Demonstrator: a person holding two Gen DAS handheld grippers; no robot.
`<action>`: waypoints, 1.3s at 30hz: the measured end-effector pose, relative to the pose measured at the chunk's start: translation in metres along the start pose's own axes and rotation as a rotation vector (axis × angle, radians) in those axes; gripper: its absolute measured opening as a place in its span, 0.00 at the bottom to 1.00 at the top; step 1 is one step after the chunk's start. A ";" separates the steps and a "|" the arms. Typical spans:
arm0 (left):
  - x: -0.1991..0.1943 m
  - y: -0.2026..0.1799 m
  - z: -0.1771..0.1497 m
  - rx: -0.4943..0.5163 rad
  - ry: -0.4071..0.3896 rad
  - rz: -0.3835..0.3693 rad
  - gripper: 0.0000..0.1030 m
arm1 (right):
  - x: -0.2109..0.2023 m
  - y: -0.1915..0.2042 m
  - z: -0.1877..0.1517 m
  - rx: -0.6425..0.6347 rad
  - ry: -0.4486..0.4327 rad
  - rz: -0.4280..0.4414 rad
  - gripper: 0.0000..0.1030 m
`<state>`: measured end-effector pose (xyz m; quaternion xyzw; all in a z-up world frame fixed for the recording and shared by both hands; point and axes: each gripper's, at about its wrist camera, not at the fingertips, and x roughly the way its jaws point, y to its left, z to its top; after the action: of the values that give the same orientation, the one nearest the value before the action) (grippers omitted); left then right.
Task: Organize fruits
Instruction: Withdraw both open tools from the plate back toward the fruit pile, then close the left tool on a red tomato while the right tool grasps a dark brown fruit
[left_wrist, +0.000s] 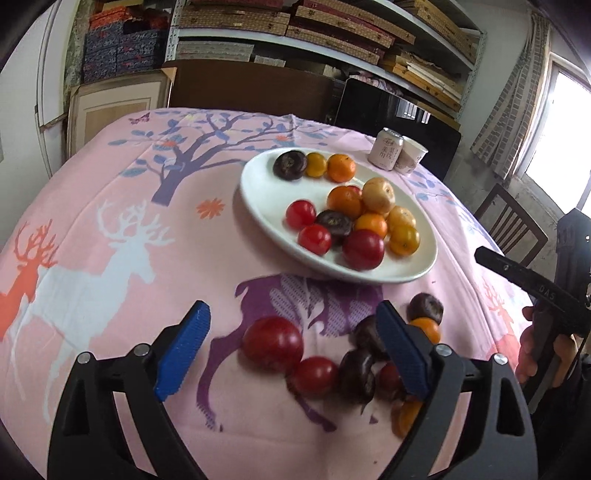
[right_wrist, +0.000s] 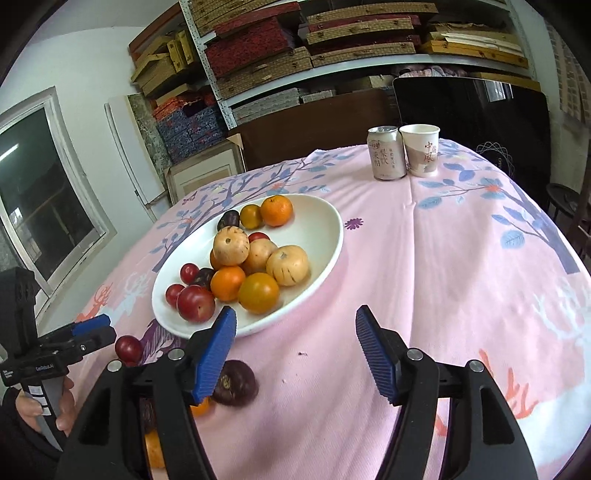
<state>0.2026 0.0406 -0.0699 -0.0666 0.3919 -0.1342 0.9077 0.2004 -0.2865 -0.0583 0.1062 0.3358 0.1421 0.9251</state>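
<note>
A white plate (left_wrist: 266, 192) (right_wrist: 325, 229) holds several red, orange, dark purple and tan fruits. Loose fruits lie on the pink cloth near me: a large red plum (left_wrist: 273, 343), a smaller red one (left_wrist: 314, 376), dark purple fruits (left_wrist: 356, 374) (left_wrist: 424, 306) and small oranges (left_wrist: 426, 328). My left gripper (left_wrist: 295, 347) is open and empty, its jaws wide around the loose fruits, above them. My right gripper (right_wrist: 295, 354) is open and empty near the plate's front rim, with a dark purple fruit (right_wrist: 236, 384) beside its left finger. The right gripper also shows in the left wrist view (left_wrist: 517, 273), the left one in the right wrist view (right_wrist: 88, 328).
A drink can (right_wrist: 386, 153) and a paper cup (right_wrist: 421, 149) stand at the table's far side. The round table carries a pink deer-print cloth (right_wrist: 461, 277). Shelves with boxes stand behind, a chair (left_wrist: 513, 225) at the right, a window at each side.
</note>
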 end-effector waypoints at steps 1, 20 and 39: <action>-0.001 0.003 -0.006 -0.002 0.015 0.000 0.86 | -0.001 0.001 -0.003 -0.008 0.006 0.001 0.66; 0.030 -0.004 -0.009 0.052 0.092 0.093 0.63 | -0.004 -0.001 -0.013 -0.013 0.028 -0.022 0.66; 0.010 0.011 0.002 -0.073 -0.003 -0.056 0.38 | 0.009 0.039 -0.026 -0.192 0.119 0.060 0.66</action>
<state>0.2130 0.0485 -0.0782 -0.1109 0.3931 -0.1450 0.9012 0.1828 -0.2447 -0.0717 0.0188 0.3717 0.2074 0.9047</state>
